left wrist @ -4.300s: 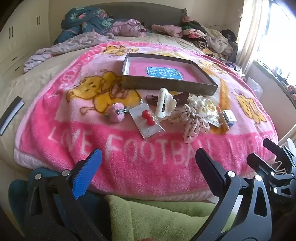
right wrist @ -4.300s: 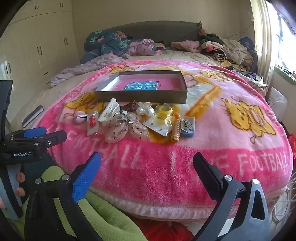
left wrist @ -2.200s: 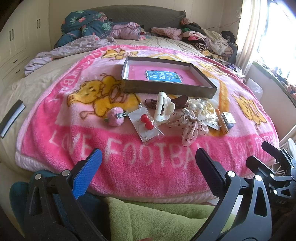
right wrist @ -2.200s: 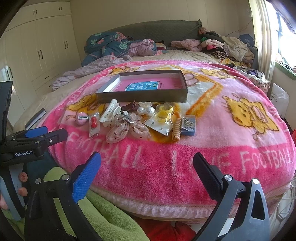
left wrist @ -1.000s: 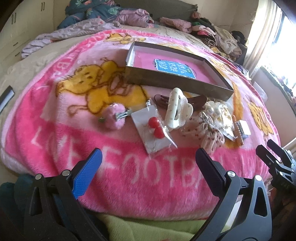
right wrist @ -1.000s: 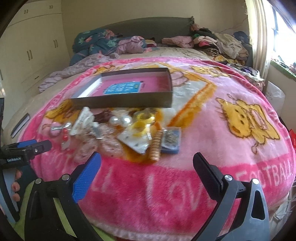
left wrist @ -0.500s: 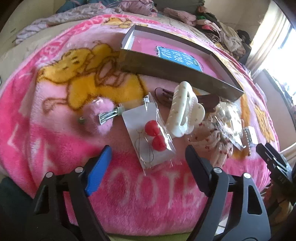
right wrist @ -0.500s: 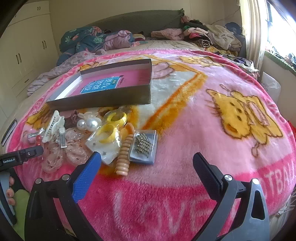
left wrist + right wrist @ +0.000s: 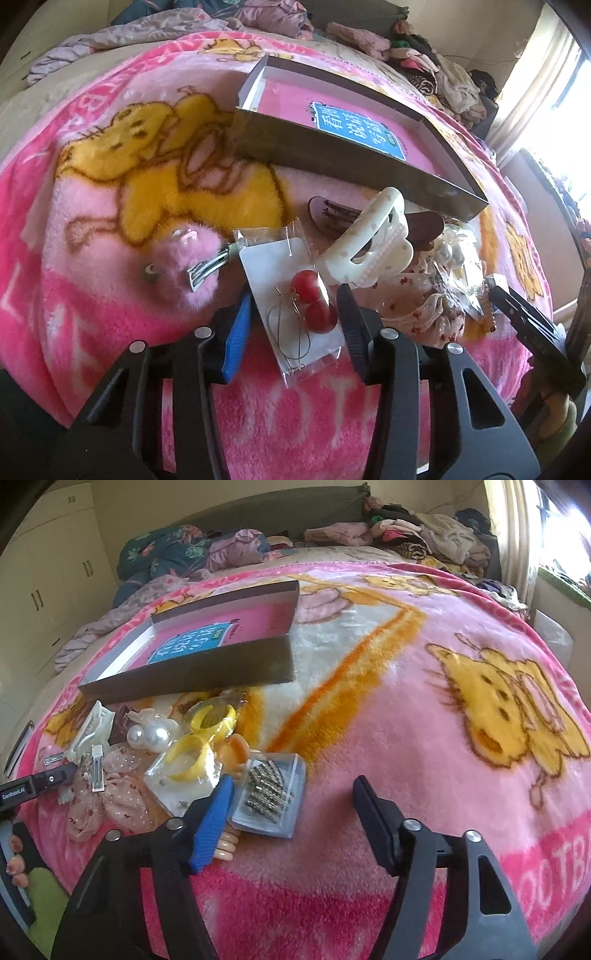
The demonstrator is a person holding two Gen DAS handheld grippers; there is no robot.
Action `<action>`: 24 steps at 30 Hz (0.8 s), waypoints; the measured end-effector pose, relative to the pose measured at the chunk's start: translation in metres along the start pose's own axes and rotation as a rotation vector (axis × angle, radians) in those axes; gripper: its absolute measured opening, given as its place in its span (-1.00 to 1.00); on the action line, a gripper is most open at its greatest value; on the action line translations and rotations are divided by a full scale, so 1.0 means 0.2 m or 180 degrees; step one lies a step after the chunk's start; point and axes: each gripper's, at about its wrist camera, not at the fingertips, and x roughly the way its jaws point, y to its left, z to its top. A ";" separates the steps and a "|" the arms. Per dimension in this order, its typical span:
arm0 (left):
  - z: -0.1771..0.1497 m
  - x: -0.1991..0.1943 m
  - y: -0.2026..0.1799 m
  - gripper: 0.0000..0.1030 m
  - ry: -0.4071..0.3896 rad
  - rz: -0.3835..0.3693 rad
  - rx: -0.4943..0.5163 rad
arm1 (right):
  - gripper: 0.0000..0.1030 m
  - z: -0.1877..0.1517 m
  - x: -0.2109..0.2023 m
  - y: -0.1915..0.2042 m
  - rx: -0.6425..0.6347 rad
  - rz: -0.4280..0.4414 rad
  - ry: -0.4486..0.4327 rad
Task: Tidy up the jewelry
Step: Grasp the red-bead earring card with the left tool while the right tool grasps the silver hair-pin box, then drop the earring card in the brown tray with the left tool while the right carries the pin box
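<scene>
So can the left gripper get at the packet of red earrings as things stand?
Probably yes. The left gripper already straddles the earring packet, jaws closing, nothing lying over its near end; the white claw clip overlaps only the far corner.

A bed (image 9: 332,555) carries everything, spread with a pink blanket (image 9: 424,720) printed with yellow cartoon animals and white letters; a shallow brown box (image 9: 343,162) with a pink floor and blue label lies on the blanket, and the rest is told from it; crumpled clothes and bedding (image 9: 192,555) are heaped well beyond its far side; just in front of its near wall lie a brown hair clip (image 9: 424,225), a cream claw clip (image 9: 369,243) resting over the brown one, pearl pieces (image 9: 151,734) and yellow rings (image 9: 210,720); nearer still lie a fluffy pink clip (image 9: 181,266), a packet of red earrings (image 9: 295,299), a dotted pink bow (image 9: 110,794) and a clear case of dark clips (image 9: 269,794)
</scene>
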 end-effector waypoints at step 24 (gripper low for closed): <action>0.11 -0.18 0.00 -0.32 -0.0240 -0.0061 0.0227 | -0.40 0.07 -0.10 -0.11 0.0043 -0.0003 -0.0233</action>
